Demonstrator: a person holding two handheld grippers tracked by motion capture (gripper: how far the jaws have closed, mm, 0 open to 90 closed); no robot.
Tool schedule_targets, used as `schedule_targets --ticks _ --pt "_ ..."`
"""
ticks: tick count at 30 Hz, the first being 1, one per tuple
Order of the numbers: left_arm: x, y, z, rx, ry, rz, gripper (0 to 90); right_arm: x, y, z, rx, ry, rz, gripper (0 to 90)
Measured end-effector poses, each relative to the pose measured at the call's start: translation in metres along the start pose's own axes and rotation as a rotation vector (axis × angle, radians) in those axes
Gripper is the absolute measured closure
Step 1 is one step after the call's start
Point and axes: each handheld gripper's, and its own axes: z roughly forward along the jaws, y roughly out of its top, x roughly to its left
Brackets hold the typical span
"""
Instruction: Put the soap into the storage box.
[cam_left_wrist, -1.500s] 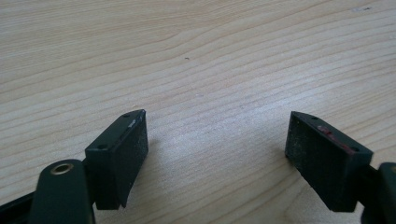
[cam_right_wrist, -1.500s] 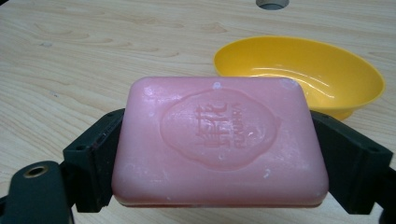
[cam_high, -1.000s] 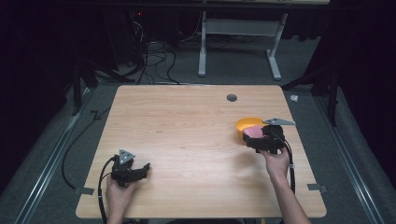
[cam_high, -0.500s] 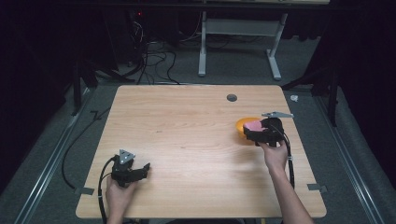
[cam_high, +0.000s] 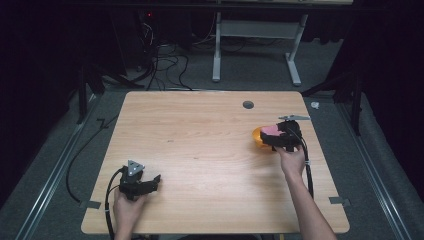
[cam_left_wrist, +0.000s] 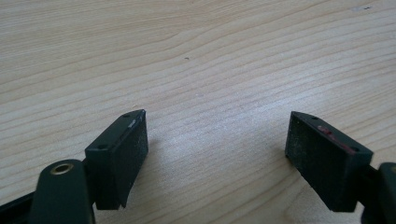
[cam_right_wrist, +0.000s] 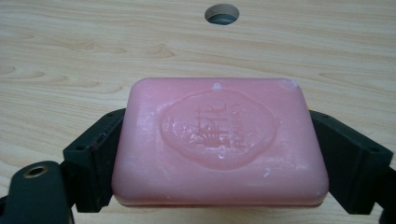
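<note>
Soap bar (cam_right_wrist: 219, 144), embossed seal close up

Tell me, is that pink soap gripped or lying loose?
Gripped: the pink soap sits clamped between the right gripper's jaws, one against each short side.

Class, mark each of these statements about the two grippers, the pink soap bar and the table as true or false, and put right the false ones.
1. The right gripper has its jaws on the two sides of the pink soap bar. True.
2. The left gripper holds a second soap bar. False: its jaws stand apart with only bare wood between them.
3. The table has a round hole in its top near the far edge. True.
4. The soap bar's top is smooth and unmarked. False: an oval stamp is pressed into it.
5. In the high view an orange dish shows beside the right gripper. True.
</note>
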Motion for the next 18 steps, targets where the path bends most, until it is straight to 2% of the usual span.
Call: schedule_targets --ticks 11,18 --pt "0.0 0.0 0.0 0.0 0.0 0.0 21.6 -0.006 0.0 0.015 0.031 -0.006 0.049 13.5" --pt "0.0 0.0 0.0 0.0 0.0 0.0 21.6 -0.007 0.005 0.023 0.047 -0.019 0.059 13.5"
